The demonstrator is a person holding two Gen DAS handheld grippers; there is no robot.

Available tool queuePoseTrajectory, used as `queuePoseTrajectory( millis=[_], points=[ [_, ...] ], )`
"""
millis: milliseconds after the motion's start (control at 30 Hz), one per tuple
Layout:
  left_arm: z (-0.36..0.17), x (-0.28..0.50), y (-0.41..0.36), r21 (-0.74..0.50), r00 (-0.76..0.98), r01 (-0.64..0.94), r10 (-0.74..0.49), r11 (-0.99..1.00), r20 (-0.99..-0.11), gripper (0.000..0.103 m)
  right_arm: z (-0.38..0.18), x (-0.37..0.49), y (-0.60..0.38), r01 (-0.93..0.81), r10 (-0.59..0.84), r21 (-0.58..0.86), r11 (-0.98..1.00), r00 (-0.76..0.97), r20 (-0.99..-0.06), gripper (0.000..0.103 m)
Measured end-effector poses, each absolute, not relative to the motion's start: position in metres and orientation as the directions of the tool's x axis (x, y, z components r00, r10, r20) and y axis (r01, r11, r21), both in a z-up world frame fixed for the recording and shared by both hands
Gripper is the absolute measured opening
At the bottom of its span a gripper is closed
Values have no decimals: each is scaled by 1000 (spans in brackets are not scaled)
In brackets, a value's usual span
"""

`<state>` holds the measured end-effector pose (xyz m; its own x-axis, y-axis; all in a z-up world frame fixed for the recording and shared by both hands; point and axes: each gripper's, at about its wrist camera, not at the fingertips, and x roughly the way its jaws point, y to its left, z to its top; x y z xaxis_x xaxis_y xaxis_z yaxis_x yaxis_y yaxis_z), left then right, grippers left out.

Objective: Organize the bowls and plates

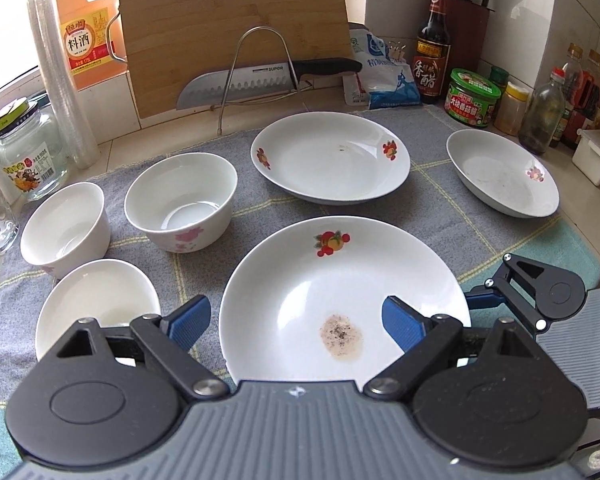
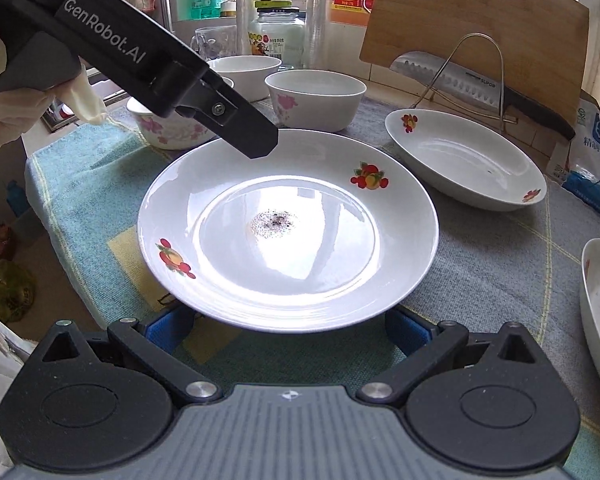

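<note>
Closest under my left gripper (image 1: 296, 320) is the near rim of the big fruit-print plate (image 1: 340, 272), which lies flat on the grey checked cloth (image 1: 440, 208) with a speckled stain (image 1: 342, 336) in its well. Those jaws stand moderately wide and grip nothing: one blue pad hangs outside the plate's left rim, the other over its inside. My right gripper (image 2: 288, 330) faces the same plate from the other side, jaws spread wide; the tips of its blue pads are hidden behind the plate's near rim, and I see no squeeze on it. From the right wrist view, my left finger's black tip sits above the far-left rim, with a gloved hand (image 2: 4, 92) behind it

Two more fruit-print plates lie apart on the cloth, one (image 1: 330, 160) behind the big plate and one (image 1: 504, 172) far right. Three white bowls cluster at left: a flower-print bowl (image 1: 180, 200), a second bowl (image 1: 66, 228) beside it, and a shallower one (image 1: 96, 308) nearest me. A Supor knife (image 1: 260, 80) rests in a wire rack before the cutting board (image 1: 228, 20)
</note>
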<state>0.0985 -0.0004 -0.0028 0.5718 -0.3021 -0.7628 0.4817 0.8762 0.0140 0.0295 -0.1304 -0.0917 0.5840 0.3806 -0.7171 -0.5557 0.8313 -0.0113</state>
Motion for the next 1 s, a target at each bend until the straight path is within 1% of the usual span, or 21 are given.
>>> queuePoseTrajectory(
  millis=[200,333,433,600,767,1000],
  points=[
    [-2,116,4,30,524,556,-323,831,-789,92,-94,28,-132,-553,390,-10,833,599,-700,103],
    [-3,136,5,14,474,597,-339,802,-812,92,-96,23,-135,-539,391,-10,842,623,-678,103],
    [-7,152,2,-9,427,627,-353,779,-832,92,-96,21,-135,-518,377,-11,855,637,-673,103],
    [-19,170,-6,-11,365,680,-352,733,-862,92,-96,18,-134,-484,354,-11,875,656,-667,103],
    [-30,182,-11,-26,309,712,-348,701,-885,92,-97,16,-134,-456,339,-9,890,674,-657,103],
    [-36,191,-14,-69,251,737,-367,672,-896,92,-97,19,-133,-461,336,-11,887,662,-671,103]
  ],
)
